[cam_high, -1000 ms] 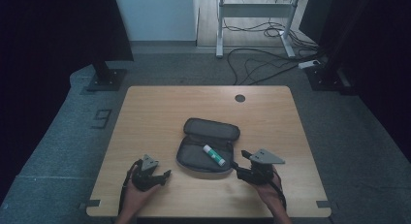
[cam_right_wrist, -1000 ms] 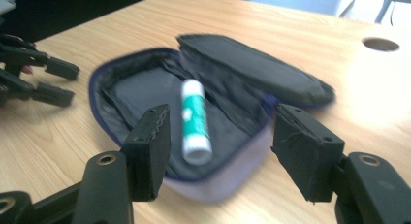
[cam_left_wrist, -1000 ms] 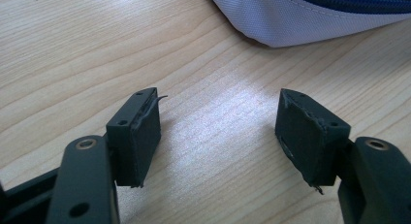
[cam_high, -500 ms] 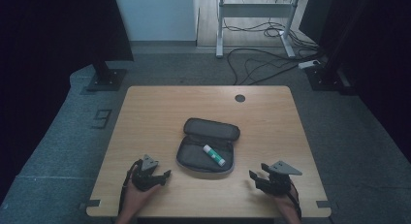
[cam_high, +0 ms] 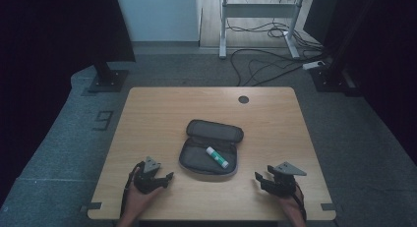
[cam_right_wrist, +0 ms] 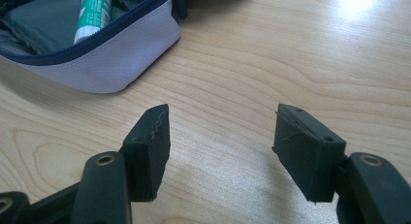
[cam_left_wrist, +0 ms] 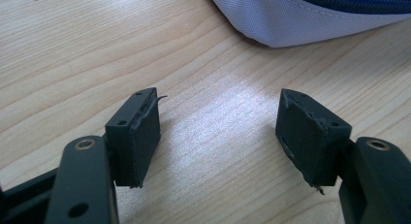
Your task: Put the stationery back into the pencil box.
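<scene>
While cables (cam_high: 265, 65) cross grey carpet (cam_high: 64, 153), wooden table (cam_high: 162, 114) stands.

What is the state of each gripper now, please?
Left gripper: open, holding nothing, on the table.
Right gripper: open, holding nothing, beside the pencil case.

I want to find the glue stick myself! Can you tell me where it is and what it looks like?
Look at the wooden table and find the open grey pencil case lying near its middle. Inside the case's open lower half lies the glue stick, a small tube resting slantwise. It is white and green with a white cap, the one bright thing against the dark lining.
</scene>
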### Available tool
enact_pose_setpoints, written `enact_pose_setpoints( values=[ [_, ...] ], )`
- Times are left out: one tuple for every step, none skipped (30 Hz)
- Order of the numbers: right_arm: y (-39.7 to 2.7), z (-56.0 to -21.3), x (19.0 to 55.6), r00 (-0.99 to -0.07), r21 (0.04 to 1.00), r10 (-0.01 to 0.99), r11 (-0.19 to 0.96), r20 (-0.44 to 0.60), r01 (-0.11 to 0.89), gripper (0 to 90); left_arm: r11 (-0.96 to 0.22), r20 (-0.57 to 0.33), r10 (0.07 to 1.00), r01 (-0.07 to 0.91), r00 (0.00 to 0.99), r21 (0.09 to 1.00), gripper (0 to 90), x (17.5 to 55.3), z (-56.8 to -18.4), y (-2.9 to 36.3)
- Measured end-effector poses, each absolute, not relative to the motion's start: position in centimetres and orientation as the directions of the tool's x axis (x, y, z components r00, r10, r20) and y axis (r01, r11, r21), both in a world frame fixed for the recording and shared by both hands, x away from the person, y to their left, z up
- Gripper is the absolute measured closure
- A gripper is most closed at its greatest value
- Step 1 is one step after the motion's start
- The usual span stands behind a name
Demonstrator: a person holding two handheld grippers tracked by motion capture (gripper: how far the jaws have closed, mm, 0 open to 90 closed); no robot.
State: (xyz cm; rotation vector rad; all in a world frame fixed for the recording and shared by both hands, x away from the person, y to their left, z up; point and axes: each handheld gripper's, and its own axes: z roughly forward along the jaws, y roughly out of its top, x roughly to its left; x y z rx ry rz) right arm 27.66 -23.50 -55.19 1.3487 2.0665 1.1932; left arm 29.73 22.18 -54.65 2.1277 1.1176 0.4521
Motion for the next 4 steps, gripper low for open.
enact_pose_setpoints(
  values=[
    [-23.5, -55.19, 27.68, -0.457, 0.821, 0.882, 0.173, 0.117, 0.544, 36.7, -0.398, -0.009, 0.821, 0.584, 0.57, 0.707, 32.6, 29.73, -54.65, 22.18],
    [-23.49, -55.19, 27.69, -0.457, 0.82, 0.882, 0.174, 0.117, 0.545, 36.7, -0.398, -0.009, 0.821, 0.584, 0.57, 0.707, 32.6, 29.74, -54.65, 22.17],
    [-23.48, -55.2, 27.71, -0.456, 0.82, 0.882, 0.173, 0.117, 0.545, 36.6, -0.398, -0.009, 0.821, 0.584, 0.571, 0.707, 32.6, 29.74, -54.65, 22.18],
    [-23.47, -55.2, 27.74, -0.456, 0.82, 0.882, 0.174, 0.117, 0.546, 36.4, -0.398, -0.009, 0.821, 0.584, 0.571, 0.707, 32.6, 29.74, -54.65, 22.18]
  ],
)
